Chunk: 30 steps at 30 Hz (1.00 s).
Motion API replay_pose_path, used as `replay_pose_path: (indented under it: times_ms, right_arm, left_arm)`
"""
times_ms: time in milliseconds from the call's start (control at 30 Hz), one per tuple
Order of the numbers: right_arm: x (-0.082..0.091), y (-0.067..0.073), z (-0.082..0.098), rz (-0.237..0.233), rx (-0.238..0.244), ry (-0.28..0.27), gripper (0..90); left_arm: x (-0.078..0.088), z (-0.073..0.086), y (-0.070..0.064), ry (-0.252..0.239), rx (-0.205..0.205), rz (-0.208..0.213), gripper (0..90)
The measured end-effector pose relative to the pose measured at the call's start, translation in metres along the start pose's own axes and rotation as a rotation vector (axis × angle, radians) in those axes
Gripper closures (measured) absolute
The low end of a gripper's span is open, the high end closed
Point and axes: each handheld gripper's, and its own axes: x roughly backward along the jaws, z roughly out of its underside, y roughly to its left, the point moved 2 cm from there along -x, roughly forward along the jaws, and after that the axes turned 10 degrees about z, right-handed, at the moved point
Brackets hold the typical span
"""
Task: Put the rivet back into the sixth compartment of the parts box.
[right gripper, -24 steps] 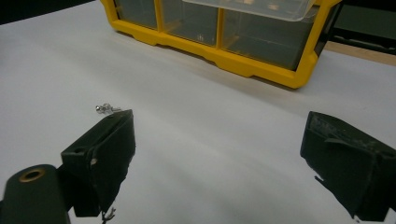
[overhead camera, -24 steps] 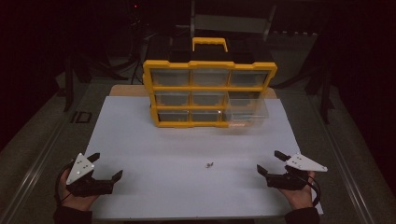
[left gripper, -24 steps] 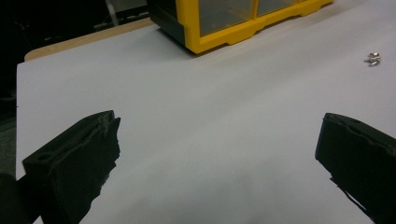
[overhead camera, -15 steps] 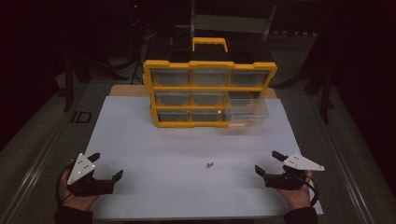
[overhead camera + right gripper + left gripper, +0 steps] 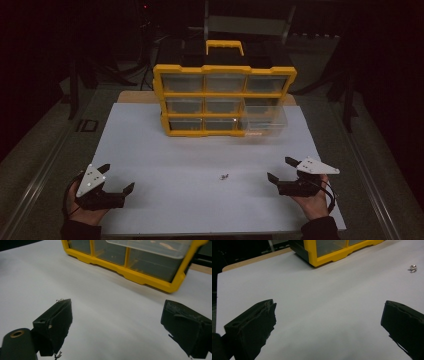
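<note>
Overhead, pulled-out clear drawer [image 5: 264, 120] beside yellow organizer [image 5: 225, 99].

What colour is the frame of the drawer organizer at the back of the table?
Yellow, with clear drawers; the organizer shows best in the high view.

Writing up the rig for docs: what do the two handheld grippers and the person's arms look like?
Both the left gripper and the right gripper are matte black, each with two blocky jaws whose pad edges look worn and ragged. Each carries a pale grey three-cornered plate with small dark holes on top. A black cable loops from each by the hand. The sleeves are dark.
</note>
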Motion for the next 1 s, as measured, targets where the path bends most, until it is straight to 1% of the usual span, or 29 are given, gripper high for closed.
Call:
replay_pose_path:
  times_ms: [67, 100, 167, 200, 367, 633, 833, 867, 900, 1000]
  right_arm:
    - [-0.003, 0.002, -0.005, -0.011, 0.006, 0.002, 10.1]
    - [-0.005, 0.004, -0.008, -0.021, 0.016, 0.007, 10.1]
    - [-0.006, 0.005, -0.01, -0.023, 0.021, 0.014, 10.1]
    - [-0.008, 0.006, -0.013, -0.025, 0.031, 0.02, 10.2]
    - [-0.014, 0.013, -0.027, -0.051, 0.05, 0.009, 10.1]
    - [-0.025, 0.022, -0.045, -0.085, 0.076, 0.017, 10.1]
    - [-0.034, 0.03, -0.058, -0.11, 0.109, 0.035, 10.1]
    - [-0.036, 0.032, -0.063, -0.118, 0.121, 0.039, 10.2]
    - [-0.036, 0.032, -0.063, -0.118, 0.121, 0.039, 10.2]
    - [-0.041, 0.038, -0.071, -0.132, 0.142, 0.041, 10.2]
  left_arm:
    - [0.0, 0.0, 0.0, 0.0, -0.002, -0.003, 0.3]
    - [0.0, 0.0, 0.0, -0.002, -0.001, -0.002, 0.3]
    - [0.001, 0.0, 0.0, -0.003, -0.002, -0.003, 0.3]
    - [0.001, 0.0, 0.001, -0.003, -0.002, -0.005, 0.3]
    - [0.001, 0.0, 0.001, -0.005, -0.002, -0.003, 0.3]
    - [0.001, 0.0, 0.0, -0.001, -0.004, -0.004, 0.3]
    - [-0.001, 0.0, 0.0, 0.007, -0.007, -0.004, 0.3]
    - [-0.001, 0.0, 0.0, 0.007, -0.007, -0.004, 0.3]
    - [-0.001, 0.0, 0.0, 0.007, -0.007, -0.004, 0.3]
    - [-0.001, 0.0, 0.0, 0.007, -0.007, -0.006, 0.3]
